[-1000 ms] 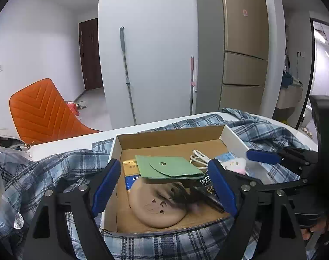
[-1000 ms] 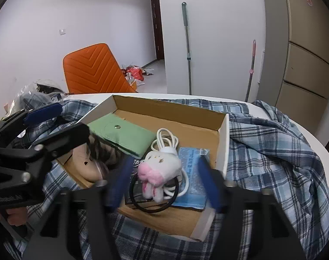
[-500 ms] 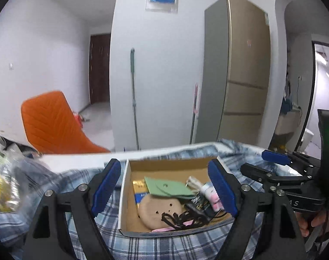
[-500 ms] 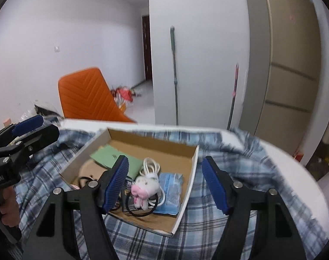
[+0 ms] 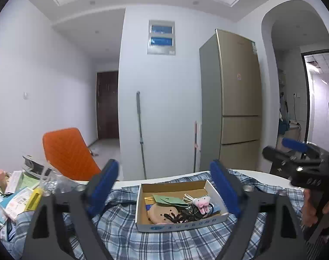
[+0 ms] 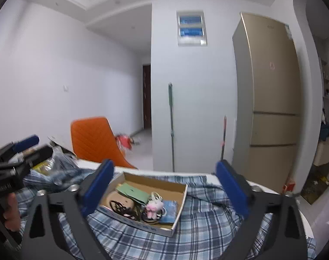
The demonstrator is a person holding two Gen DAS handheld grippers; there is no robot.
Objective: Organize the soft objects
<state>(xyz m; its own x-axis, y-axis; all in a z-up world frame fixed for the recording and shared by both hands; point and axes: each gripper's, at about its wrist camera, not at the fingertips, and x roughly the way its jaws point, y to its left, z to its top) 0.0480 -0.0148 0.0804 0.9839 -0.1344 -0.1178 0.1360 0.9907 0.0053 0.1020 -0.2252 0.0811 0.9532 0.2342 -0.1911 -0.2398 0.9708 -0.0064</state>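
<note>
1. Left tool (image 5: 164,186) had its blue pads spread wide, nothing between them, held up and back from the cardboard box (image 5: 181,222).
2. Right tool (image 6: 164,186) was also spread wide and empty, raised on the near side of the box (image 6: 181,199). Neither tool touched anything.
3. Soft things all sat inside the box: pink plush bunny (image 6: 154,206) toward the box's right half, green pouch (image 5: 167,199) toward its back left, beige pad (image 5: 162,212) at front left, blue packet (image 6: 169,210) by the right wall, black cord (image 5: 186,214) tangled along the front.
4. Box lay on the plaid cloth (image 5: 125,234) covering the desk (image 6: 257,187).
5. Judgement: the box looked packed, so the step was likely a retreat or a check.
6. If reaching back in, come straight down over one item, pads clear of the box walls.
7. Avoid the cord: it could snag and drag the bunny out.
8. Loose packets (image 5: 15,195) lay left of the box, possibly next.
</note>
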